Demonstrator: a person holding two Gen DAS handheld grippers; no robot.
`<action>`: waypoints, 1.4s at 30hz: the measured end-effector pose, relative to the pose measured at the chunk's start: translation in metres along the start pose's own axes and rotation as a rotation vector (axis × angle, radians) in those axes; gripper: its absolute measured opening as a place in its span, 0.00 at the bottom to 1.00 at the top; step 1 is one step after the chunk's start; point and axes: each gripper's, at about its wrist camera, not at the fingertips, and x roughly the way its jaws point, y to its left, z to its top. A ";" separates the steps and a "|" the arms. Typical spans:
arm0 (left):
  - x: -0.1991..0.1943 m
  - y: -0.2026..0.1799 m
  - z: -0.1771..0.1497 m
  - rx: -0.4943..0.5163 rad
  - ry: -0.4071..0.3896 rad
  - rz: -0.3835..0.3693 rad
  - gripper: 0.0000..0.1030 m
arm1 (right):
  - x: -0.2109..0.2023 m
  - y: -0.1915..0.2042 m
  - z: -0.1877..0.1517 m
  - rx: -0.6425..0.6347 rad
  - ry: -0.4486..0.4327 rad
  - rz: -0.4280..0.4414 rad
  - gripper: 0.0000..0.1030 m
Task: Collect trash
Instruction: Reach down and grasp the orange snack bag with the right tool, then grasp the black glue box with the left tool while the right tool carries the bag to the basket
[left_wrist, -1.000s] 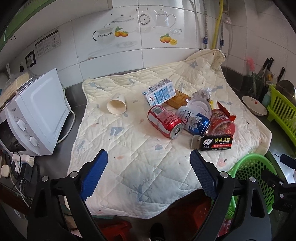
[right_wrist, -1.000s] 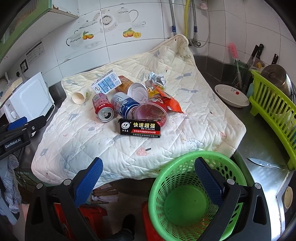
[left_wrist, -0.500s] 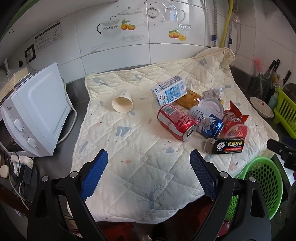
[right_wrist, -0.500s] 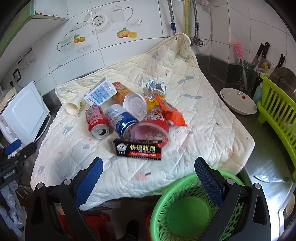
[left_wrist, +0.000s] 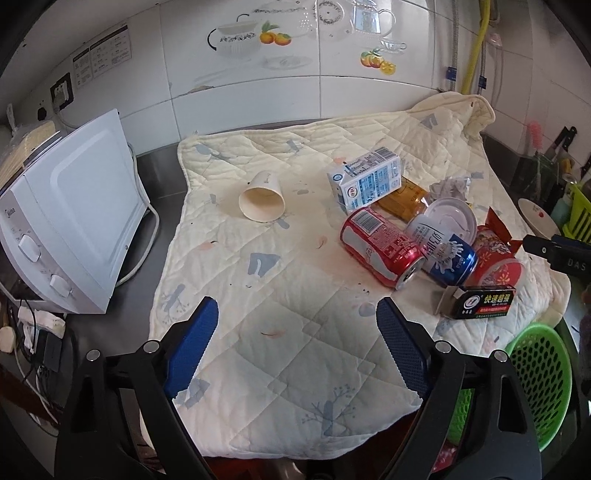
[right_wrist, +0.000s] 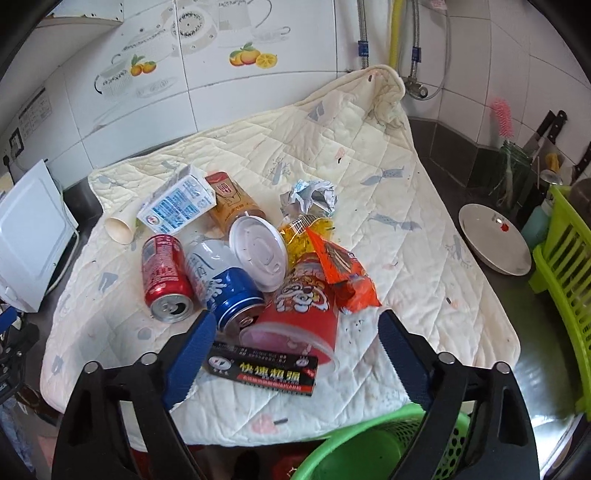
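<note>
Trash lies heaped on a cream quilted cloth (right_wrist: 424, 258), and nearest the right gripper (right_wrist: 295, 347) is a long black box (right_wrist: 262, 373) with yellow Chinese lettering, lying flat between the spread blue fingers (right_wrist: 190, 350) and just ahead of them, not touched by either. Below that gripper, at the cloth's near edge, sits a green perforated basket (right_wrist: 369, 446). Just beyond the box a red snack tub (right_wrist: 303, 310) lies on its side, mouth toward the camera, with an orange wrapper (right_wrist: 343, 273) on it; to its left lie a blue and white can (right_wrist: 225, 280) and a red can (right_wrist: 164, 275), both with open ends toward the gripper, and a white plastic lid (right_wrist: 258, 256) leans among them. Farther back are a blue and white milk carton (right_wrist: 177, 206), an amber cup (right_wrist: 232, 201), crumpled foil (right_wrist: 310, 195) and a paper cup (right_wrist: 118, 227) on its side at the left. The left gripper (left_wrist: 297, 350) is likewise spread wide and holds nothing, hovering over bare cloth near the front; the pile lies ahead and to its right, the red can closest, the paper cup apart on the left. A white microwave (left_wrist: 70, 225) stands left of the cloth, a white plate (right_wrist: 493, 240) and a green rack (right_wrist: 565, 280) on the right, with tiled wall behind.
</note>
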 end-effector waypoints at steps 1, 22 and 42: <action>0.001 0.001 0.001 0.002 0.000 0.001 0.83 | 0.006 -0.002 0.003 0.002 0.009 0.005 0.81; 0.034 0.012 0.014 0.002 0.038 0.004 0.83 | 0.094 -0.016 0.041 -0.047 0.104 -0.099 0.43; 0.037 -0.077 0.010 0.222 0.024 -0.295 0.83 | 0.028 -0.048 0.028 0.056 -0.014 -0.084 0.02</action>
